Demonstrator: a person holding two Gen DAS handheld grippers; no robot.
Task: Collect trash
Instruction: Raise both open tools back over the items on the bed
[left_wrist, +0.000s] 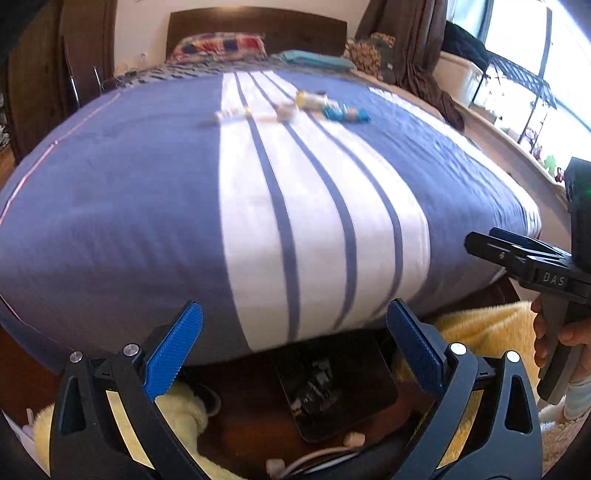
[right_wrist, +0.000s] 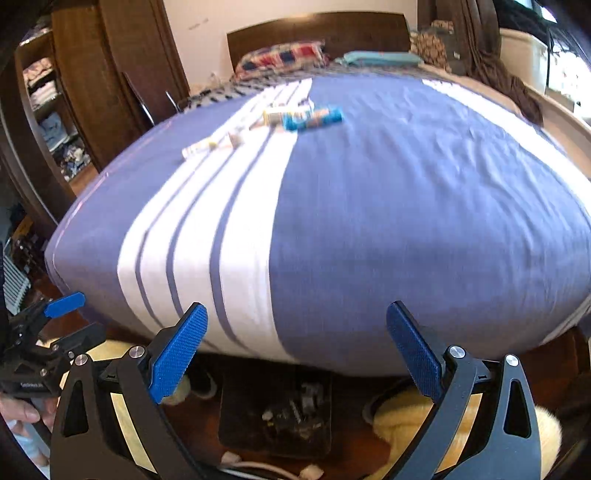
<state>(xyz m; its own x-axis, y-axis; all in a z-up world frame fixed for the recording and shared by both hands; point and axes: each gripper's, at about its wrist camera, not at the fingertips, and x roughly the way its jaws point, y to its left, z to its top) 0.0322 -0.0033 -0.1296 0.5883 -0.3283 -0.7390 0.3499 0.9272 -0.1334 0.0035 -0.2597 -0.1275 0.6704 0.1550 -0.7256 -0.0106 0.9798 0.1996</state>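
Observation:
Several pieces of trash lie far up the bed: a blue wrapper (left_wrist: 345, 113) (right_wrist: 314, 117), a yellow-and-white packet (left_wrist: 312, 99) (right_wrist: 275, 116) and a white stick-like piece (left_wrist: 234, 114) (right_wrist: 201, 147). My left gripper (left_wrist: 294, 314) hangs open at the foot of the bed with nothing between its blue pads; the right wrist view shows it at the left edge (right_wrist: 79, 319). To its right, my right gripper (right_wrist: 295, 310) is open and empty too, and it appears at the right edge of the left wrist view (left_wrist: 480, 240). Both grippers are far from the trash.
The bed (left_wrist: 147, 221) has a blue cover with white stripes. On the floor below its foot stands a dark open container (left_wrist: 332, 391) (right_wrist: 275, 410) with small bits inside, beside a yellow fluffy rug (left_wrist: 480, 332) and white cables. A wardrobe (right_wrist: 92, 74) stands left, a window right.

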